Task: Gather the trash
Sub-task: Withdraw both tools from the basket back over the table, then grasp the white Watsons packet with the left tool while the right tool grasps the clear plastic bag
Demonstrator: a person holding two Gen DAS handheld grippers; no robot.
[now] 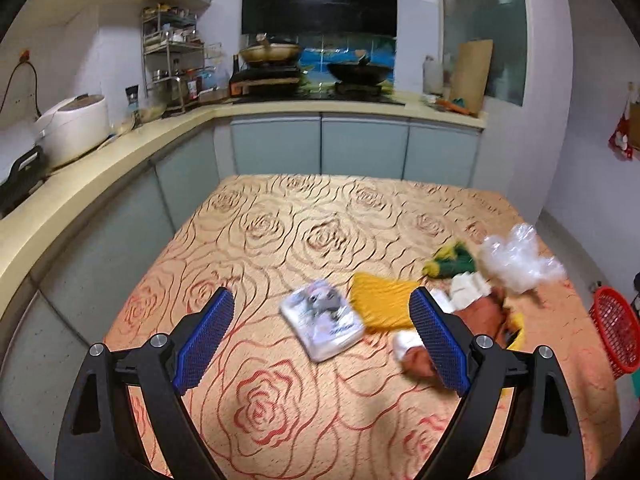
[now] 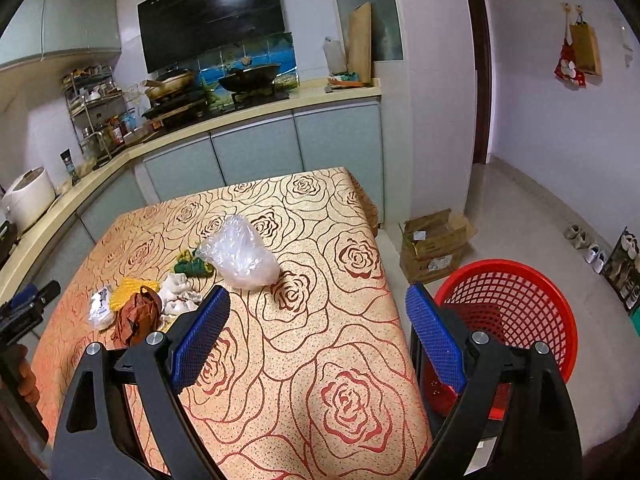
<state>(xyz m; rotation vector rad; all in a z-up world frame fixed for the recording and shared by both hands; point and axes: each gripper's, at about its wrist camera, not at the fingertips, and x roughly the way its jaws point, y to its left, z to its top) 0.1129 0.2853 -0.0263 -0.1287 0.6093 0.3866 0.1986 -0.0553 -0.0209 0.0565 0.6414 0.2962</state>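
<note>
1. Table (image 2: 304, 360) has the trash bunched on its left half; red basket (image 2: 516, 312) sits on the floor off its right edge.
2. Clear plastic bag (image 2: 240, 256) lies ahead-left of the right tool (image 2: 318, 320), nearest it.
3. White packet (image 1: 320, 324) sits dead ahead between the left tool (image 1: 322, 322) jaws.
4. Both tools are wide open, holding nothing.

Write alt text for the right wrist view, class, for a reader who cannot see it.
An open, empty right claw hovers over a table with a rose-patterned cloth, beside a red mesh basket on the floor. Further along the table lie a crumpled clear plastic bag and a cluster of small scraps. A kitchen counter with a stove runs behind.
</note>
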